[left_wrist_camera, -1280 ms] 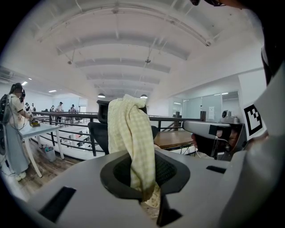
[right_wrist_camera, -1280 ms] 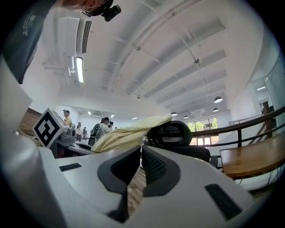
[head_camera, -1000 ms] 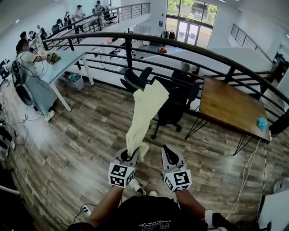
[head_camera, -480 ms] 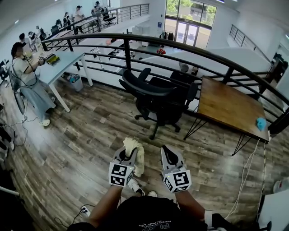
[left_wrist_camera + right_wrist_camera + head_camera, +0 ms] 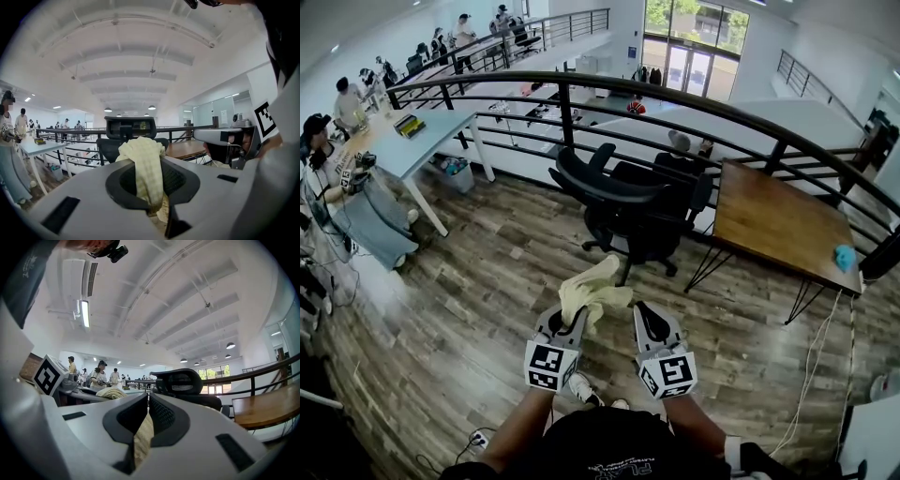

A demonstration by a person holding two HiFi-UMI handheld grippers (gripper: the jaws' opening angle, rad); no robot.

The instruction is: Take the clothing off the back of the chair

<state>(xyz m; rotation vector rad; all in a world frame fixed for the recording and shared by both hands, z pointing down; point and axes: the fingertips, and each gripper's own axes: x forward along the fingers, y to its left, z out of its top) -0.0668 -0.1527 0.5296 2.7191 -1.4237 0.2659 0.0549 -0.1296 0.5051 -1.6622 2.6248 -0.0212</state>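
The clothing (image 5: 592, 292), a pale cream garment, is bunched on my left gripper (image 5: 572, 317), clear of the chair. In the left gripper view the garment (image 5: 143, 161) passes between the jaws of the left gripper (image 5: 150, 187), which are shut on it. The black office chair (image 5: 623, 211) stands ahead with a bare back, and its headrest (image 5: 130, 127) shows beyond the cloth. My right gripper (image 5: 649, 319) is beside the left one. Its jaws (image 5: 147, 401) meet at the tips; a pale strip shows low in the slit, and I cannot tell what it is.
A wooden table (image 5: 778, 225) with a small blue object (image 5: 845, 255) stands right of the chair. A curved black railing (image 5: 675, 98) runs behind both. A white desk (image 5: 422, 131) with people is at the left. Cables (image 5: 811, 366) trail on the floor at the right.
A second ago the garment stretched from the chair back down to my left gripper. It has come off the chair and now sits bunched at the gripper. Both grippers stayed in place.
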